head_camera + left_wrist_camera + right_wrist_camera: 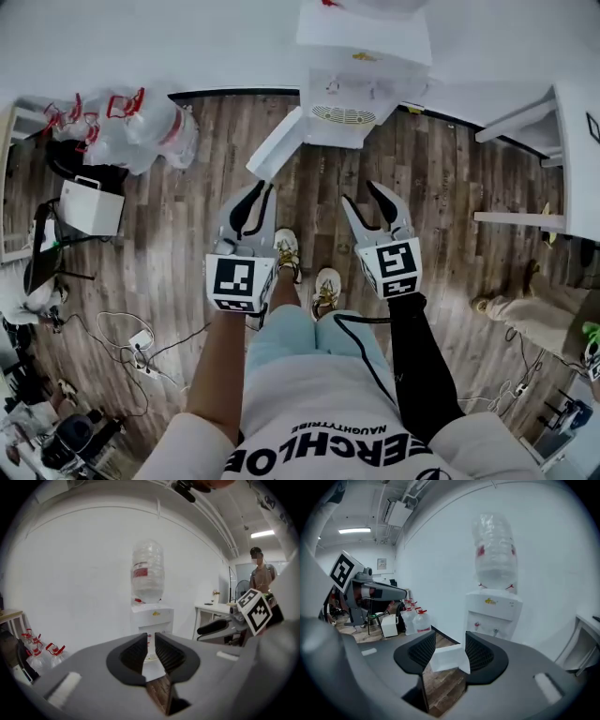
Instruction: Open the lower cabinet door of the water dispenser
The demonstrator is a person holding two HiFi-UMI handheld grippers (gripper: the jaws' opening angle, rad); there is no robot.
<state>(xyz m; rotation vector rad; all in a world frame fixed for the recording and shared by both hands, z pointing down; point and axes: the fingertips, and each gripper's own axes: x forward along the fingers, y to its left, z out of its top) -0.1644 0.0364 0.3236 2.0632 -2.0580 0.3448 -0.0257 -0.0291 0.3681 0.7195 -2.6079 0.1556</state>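
Both pairs of fingers (246,208) sit short of the cabinet door (277,142).

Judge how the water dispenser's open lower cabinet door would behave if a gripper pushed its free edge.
The lower cabinet door looks like a thin, flat white panel, so it is probably stiff and light. It stands swung out from the water dispenser, attached along one edge, so a push would likely swing it, not slide it.

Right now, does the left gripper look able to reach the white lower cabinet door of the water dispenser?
Probably yes: the white lower cabinet door stands swung out toward the left gripper, with only wooden floor between them.
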